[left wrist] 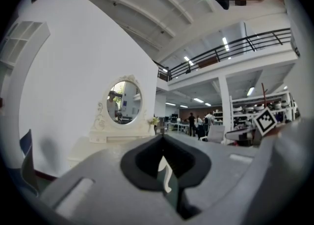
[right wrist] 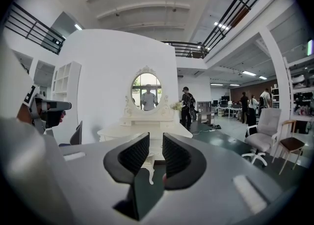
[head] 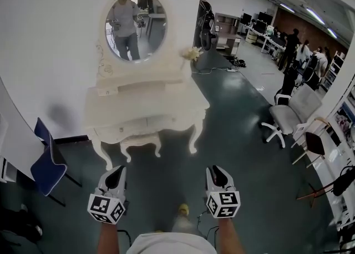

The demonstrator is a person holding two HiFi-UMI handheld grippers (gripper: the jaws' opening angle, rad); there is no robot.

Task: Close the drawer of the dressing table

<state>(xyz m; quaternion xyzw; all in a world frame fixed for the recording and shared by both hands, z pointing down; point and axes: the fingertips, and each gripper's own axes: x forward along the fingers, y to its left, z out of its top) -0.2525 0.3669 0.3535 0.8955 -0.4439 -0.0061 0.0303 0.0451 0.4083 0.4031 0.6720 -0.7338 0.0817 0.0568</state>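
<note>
The white dressing table (head: 145, 98) stands against the white wall, with an oval mirror (head: 135, 20) on top. Its front drawer (head: 145, 125) seems to stick out a little; I cannot tell how far. Both grippers hover low in the head view, well short of the table. My left gripper (head: 113, 178) has its jaws touching at the tips and holds nothing. My right gripper (head: 218, 175) shows a narrow gap between its pads, also empty. The table (left wrist: 105, 143) lies ahead-left of the left gripper (left wrist: 163, 138). The right gripper (right wrist: 156, 138) points straight at the table (right wrist: 147, 129).
A blue chair (head: 47, 161) stands left of the table, by the wall. A white office chair (head: 291, 115) and a wooden chair (head: 316, 143) are to the right. A small flower bunch (head: 191, 53) sits on the table's right end. People (head: 289, 45) stand at desks far back right.
</note>
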